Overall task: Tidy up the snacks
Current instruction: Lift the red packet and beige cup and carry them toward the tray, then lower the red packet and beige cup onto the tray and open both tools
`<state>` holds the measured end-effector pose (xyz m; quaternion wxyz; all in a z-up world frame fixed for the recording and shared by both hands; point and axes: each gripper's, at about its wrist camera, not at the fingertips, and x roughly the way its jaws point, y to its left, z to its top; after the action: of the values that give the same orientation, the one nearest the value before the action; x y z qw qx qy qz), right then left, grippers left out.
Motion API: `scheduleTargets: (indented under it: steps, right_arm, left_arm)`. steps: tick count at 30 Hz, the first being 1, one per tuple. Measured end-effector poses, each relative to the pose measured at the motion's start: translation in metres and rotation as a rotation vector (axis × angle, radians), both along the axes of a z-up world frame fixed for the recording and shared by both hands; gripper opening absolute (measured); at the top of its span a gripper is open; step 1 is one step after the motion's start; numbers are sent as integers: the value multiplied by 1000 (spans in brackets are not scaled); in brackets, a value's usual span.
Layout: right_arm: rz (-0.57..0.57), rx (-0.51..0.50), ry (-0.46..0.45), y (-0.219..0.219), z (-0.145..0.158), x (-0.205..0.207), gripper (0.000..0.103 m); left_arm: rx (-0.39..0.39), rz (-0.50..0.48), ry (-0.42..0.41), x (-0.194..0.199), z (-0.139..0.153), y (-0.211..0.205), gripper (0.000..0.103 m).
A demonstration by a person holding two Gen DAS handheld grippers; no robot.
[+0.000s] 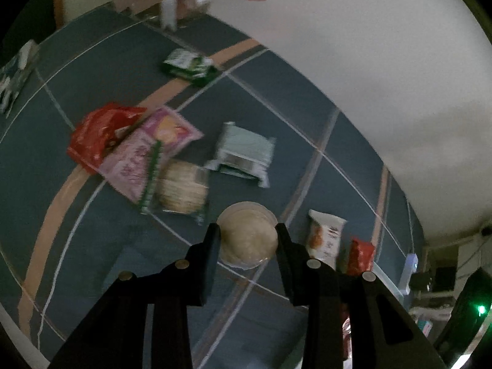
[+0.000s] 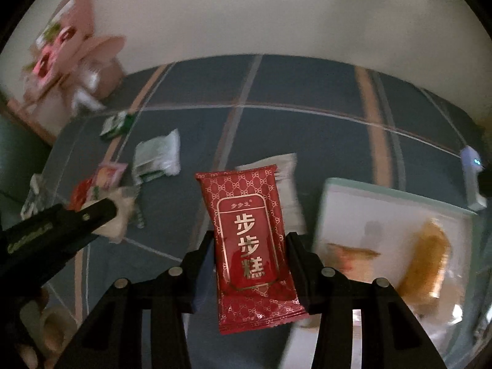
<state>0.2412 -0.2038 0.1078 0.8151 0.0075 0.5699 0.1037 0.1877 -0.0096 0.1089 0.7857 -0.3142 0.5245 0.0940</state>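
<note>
Left claw (image 1: 248,233): its two black fingers are pulled in close and squeeze a round pale cake in a clear wrapper (image 1: 249,235). The cake sits between the fingertips, up off the cloth.
Right claw (image 2: 250,246): its fingers are pulled in on a red snack pack (image 2: 250,240) with gold writing. The pack stands tall between the fingers, and its top and bottom stick out past them.
Cloth: a dark blue cloth (image 1: 107,70) with white and tan lines covers the table. All the loose snacks lie on it.
Snack pile: a red bag (image 1: 95,135), a pink bag (image 1: 147,150) and a pack of round crackers (image 1: 181,187) lie in a heap, touching each other. The pink bag lies partly on top of the red one.
Pale green pack (image 1: 244,153): it lies just beside the heap, on its own.
Dark green pack (image 1: 190,66): it lies farther off, near the back edge of the cloth.
White and orange pack (image 1: 326,236): it lies near the left claw, with a small red pack (image 1: 361,256) right beside it.
White tray (image 2: 396,212): it sits to the right of the red snack pack. Two golden brown snacks (image 2: 427,258) lie in it, but they are too blurry to name.
Pink box (image 2: 67,58): it stands at the far left corner, by the wall, and looks blurry.
</note>
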Motion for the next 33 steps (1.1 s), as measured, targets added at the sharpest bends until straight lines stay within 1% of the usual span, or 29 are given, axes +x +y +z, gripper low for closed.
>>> scheduleTargets:
  steps: [3, 11, 16, 26, 33]
  right_arm:
    - [-72, -18, 1, -27, 2, 5, 48]
    - [-271, -57, 25, -130, 8, 0, 48]
    - [-376, -87, 36, -179, 7, -7, 48]
    - [-498, -64, 44, -237, 4, -19, 48]
    - [-525, -23, 123, -255, -29, -18, 48]
  left_arm:
    - [1, -58, -15, 3, 7, -23, 37]
    - [-7, -244, -45, 12, 18, -97, 37]
    - [-6, -345, -52, 17, 17, -138, 37]
    - [48, -475, -50, 17, 7, -199, 37]
    - [63, -565, 10, 10, -18, -231, 37]
